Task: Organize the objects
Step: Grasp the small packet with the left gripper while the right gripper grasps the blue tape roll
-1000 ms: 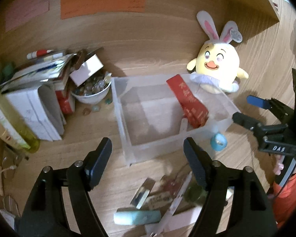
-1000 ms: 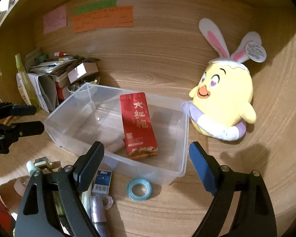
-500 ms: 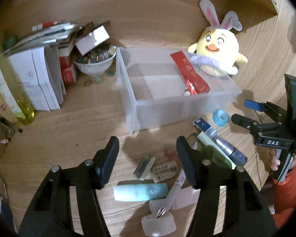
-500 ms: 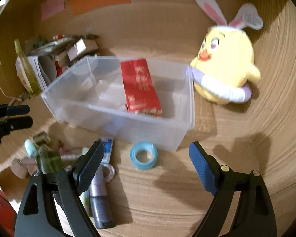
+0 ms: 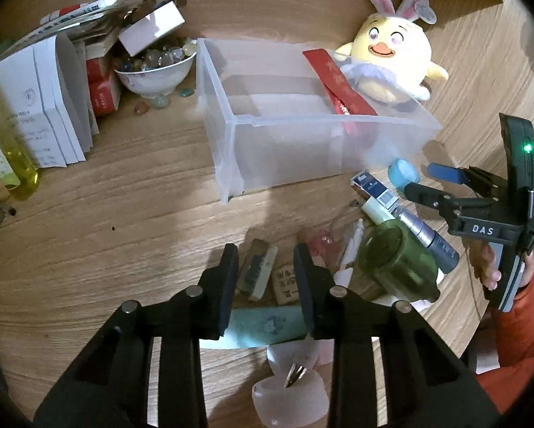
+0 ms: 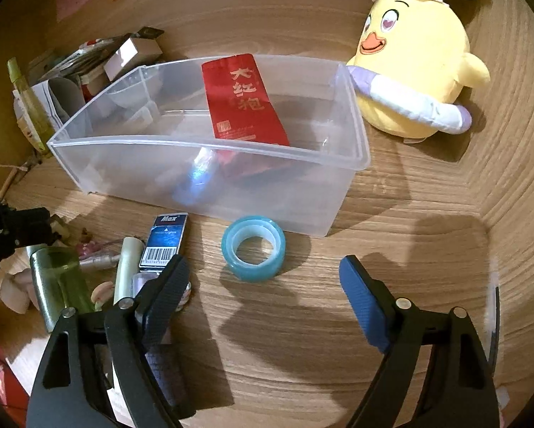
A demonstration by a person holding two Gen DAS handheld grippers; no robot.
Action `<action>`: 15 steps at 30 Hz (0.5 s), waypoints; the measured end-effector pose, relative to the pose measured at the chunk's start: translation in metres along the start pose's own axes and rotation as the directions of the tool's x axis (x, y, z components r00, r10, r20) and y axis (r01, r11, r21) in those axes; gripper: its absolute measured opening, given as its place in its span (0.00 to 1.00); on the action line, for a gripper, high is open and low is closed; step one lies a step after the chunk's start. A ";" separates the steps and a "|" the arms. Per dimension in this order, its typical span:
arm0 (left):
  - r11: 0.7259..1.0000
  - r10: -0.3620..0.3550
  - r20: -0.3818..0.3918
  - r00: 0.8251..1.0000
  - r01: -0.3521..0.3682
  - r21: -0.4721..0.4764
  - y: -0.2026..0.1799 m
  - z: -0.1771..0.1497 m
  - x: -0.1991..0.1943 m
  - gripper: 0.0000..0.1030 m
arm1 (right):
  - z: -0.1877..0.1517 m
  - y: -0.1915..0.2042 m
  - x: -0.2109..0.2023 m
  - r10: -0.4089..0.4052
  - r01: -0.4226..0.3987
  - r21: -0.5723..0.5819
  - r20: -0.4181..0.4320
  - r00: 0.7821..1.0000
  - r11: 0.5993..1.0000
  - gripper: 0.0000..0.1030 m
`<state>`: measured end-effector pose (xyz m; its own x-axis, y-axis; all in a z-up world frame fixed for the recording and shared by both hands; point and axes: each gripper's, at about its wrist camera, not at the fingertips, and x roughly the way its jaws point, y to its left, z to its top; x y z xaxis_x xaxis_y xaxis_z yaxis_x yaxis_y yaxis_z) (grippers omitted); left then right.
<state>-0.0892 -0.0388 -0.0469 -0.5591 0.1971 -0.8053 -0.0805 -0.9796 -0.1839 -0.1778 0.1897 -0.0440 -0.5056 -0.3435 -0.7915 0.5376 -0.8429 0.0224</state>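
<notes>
Early in tidying: only a red packet point(image 6: 244, 98) inside clear bin point(image 6: 352, 162). Left gripper point(image 5: 267, 267) narrowing over clutter, right gripper point(image 6: 263, 287) wide before tape roll point(image 6: 253, 248); both empty.

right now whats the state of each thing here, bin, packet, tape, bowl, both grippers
clear bin: open-topped, upright, no lid
red packet: inside the bin, leaning on its wall
blue tape roll: flat on the table, outside the bin
bowl: upright, full of glass beads
left gripper: jaws have just been closing, narrow gap, nothing gripped
right gripper: open, over the tape roll, holding nothing
</notes>
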 end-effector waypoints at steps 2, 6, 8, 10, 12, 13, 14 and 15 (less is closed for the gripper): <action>1.000 0.002 -0.003 1.000 -0.002 -0.003 0.001 -0.001 0.002 0.24 | 0.001 0.000 0.003 -0.002 0.002 -0.006 -0.007 1.000 1.000 0.64; 1.000 0.010 0.000 1.000 -0.010 -0.019 0.006 -0.005 0.004 0.17 | 0.004 0.000 0.013 0.001 -0.001 0.002 -0.016 1.000 1.000 0.45; 1.000 0.007 0.007 1.000 -0.007 -0.029 0.008 -0.006 0.003 0.16 | 0.004 0.001 0.014 0.006 -0.006 -0.001 -0.013 1.000 1.000 0.38; 0.999 0.016 0.018 1.000 -0.015 -0.035 0.008 -0.006 0.001 0.15 | 0.004 0.002 0.014 0.010 -0.010 -0.001 -0.008 1.000 1.000 0.35; 0.999 0.018 0.028 0.999 -0.017 -0.043 0.009 -0.006 -0.001 0.15 | 0.004 0.003 0.013 0.009 -0.009 -0.005 -0.002 1.000 1.000 0.35; 0.999 0.018 0.035 0.999 -0.017 -0.047 0.009 -0.005 -0.003 0.15 | 0.003 0.004 0.012 0.008 -0.008 -0.007 0.003 1.000 1.000 0.35; 0.999 0.018 0.040 0.999 -0.016 -0.050 0.008 -0.004 -0.004 0.15 | 0.003 0.004 0.010 0.011 -0.011 -0.009 0.007 1.000 1.000 0.35; 0.998 0.017 0.048 0.999 -0.014 -0.054 0.008 -0.003 -0.007 0.15 | 0.003 0.004 0.008 0.013 -0.013 -0.008 0.012 1.000 1.000 0.35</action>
<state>-0.0835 -0.0481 -0.0449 -0.5995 0.1788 -0.7801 -0.0283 -0.9789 -0.2026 -0.1815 0.1825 -0.0486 -0.5065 -0.3597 -0.7836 0.5500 -0.8347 0.0277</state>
